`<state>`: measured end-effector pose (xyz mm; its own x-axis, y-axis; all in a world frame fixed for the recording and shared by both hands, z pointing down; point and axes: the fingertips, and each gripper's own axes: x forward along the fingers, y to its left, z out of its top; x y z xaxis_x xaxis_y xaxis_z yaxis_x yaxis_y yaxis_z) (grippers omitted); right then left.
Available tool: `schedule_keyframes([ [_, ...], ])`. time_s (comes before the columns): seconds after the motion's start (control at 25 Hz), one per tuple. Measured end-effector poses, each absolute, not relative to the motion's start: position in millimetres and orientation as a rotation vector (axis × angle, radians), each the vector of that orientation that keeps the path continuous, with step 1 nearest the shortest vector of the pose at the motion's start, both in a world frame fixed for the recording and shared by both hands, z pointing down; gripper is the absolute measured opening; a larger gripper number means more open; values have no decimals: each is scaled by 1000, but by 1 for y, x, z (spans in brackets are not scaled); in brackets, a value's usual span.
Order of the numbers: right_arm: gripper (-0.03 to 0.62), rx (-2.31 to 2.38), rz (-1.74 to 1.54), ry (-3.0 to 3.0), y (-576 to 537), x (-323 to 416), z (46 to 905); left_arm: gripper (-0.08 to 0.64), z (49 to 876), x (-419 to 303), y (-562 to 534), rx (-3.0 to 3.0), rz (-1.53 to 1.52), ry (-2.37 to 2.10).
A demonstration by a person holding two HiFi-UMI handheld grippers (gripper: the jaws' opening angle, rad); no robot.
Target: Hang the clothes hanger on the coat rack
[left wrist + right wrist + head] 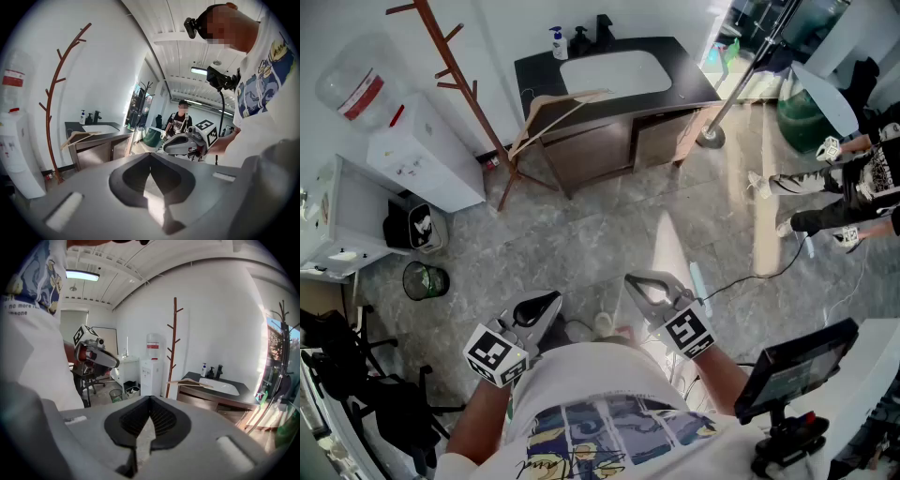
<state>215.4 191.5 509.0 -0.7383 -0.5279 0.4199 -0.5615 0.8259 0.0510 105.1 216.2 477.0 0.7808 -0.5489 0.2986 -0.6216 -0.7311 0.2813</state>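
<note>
A wooden clothes hanger [551, 106] lies on the left corner of the dark vanity top, partly over its edge. The brown branch-like coat rack [442, 58] stands just left of it against the wall. Both grippers are held close to the person's body, far from hanger and rack. My left gripper [553, 300] is shut with nothing in it, and so is my right gripper [631, 280]. The left gripper view shows the rack [53, 101], the hanger [78, 137] and the right gripper [185, 141]. The right gripper view shows the rack [174, 345] and hanger [190, 382] ahead.
A water dispenser [424, 157] stands left of the rack, with a mesh bin [425, 280] and office chair nearer. The vanity [614, 75] holds a sink and bottles. A pole stand [711, 137], a floor cable, another person [855, 178] and a tripod-mounted screen [793, 370] are at the right.
</note>
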Motion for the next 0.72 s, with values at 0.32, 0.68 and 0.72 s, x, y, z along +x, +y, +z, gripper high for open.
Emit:
schedule_keyframes([
  [0.32, 3, 822, 107, -2585, 150, 195, 514, 12, 482, 93, 163, 2627, 248, -884],
  [0.68, 3, 887, 145, -2543, 79, 129, 499, 35, 481, 21, 80, 2608, 208, -820],
  [0.72, 3, 895, 153, -2542, 72, 120, 498, 38, 482, 12, 72, 2603, 209, -809],
])
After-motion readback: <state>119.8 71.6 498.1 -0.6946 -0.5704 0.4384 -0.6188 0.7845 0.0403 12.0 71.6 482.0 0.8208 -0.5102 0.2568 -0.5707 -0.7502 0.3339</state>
